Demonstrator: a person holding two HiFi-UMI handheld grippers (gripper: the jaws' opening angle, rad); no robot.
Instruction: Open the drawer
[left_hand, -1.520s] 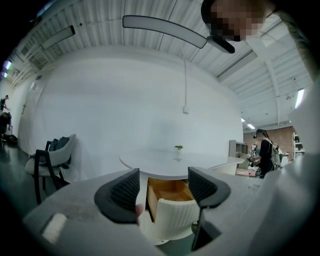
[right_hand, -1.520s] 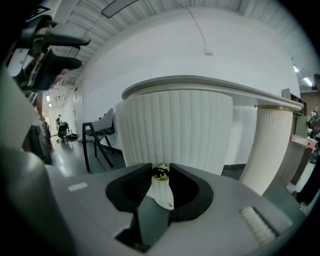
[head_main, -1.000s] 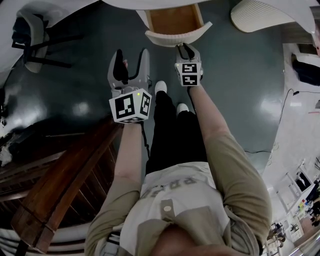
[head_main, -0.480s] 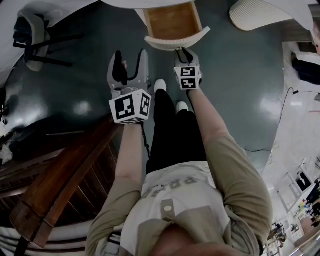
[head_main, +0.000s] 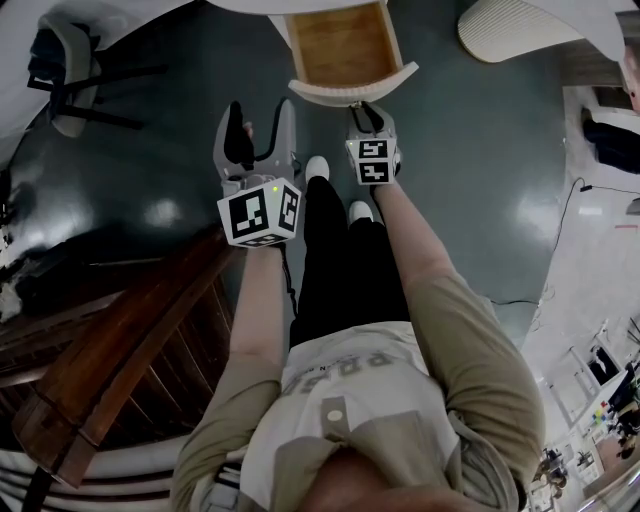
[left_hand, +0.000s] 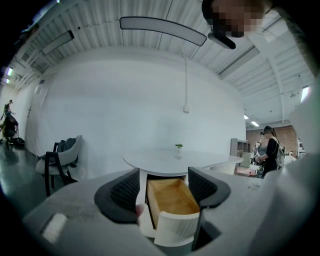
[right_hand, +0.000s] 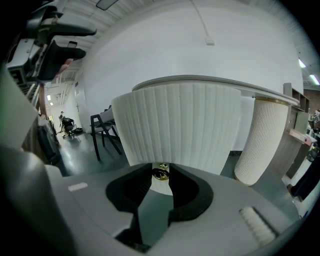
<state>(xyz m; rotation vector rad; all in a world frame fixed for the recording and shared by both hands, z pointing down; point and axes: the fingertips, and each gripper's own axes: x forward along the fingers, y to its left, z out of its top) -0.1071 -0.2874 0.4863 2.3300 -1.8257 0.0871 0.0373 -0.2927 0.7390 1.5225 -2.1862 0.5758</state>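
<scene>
Under the round white table (left_hand: 175, 157), the drawer (head_main: 340, 45) stands pulled out, its wooden inside showing behind a curved, ribbed white front (head_main: 352, 90). My right gripper (head_main: 362, 104) is at that front. In the right gripper view, my right gripper (right_hand: 160, 176) is shut on the small brass knob (right_hand: 160, 173) below the ribbed front (right_hand: 180, 125). My left gripper (head_main: 262, 115) hangs in the air to the left of the drawer, short of it. It is open and holds nothing. In the left gripper view, the open drawer (left_hand: 170, 197) shows in the distance between the jaws of my left gripper (left_hand: 164, 187).
A dark wooden rail (head_main: 130, 350) runs along the lower left. A chair (head_main: 70, 70) stands at the far left. A second white table (head_main: 520, 30) is at the upper right, and a ribbed pedestal (right_hand: 260, 140) rises beside the drawer. My white shoes (head_main: 317, 170) are on the dark floor below the drawer.
The drawer has slid further out toward me, showing more of its wooden inside. My right gripper came back with it, still on the knob. The left gripper has kept still.
</scene>
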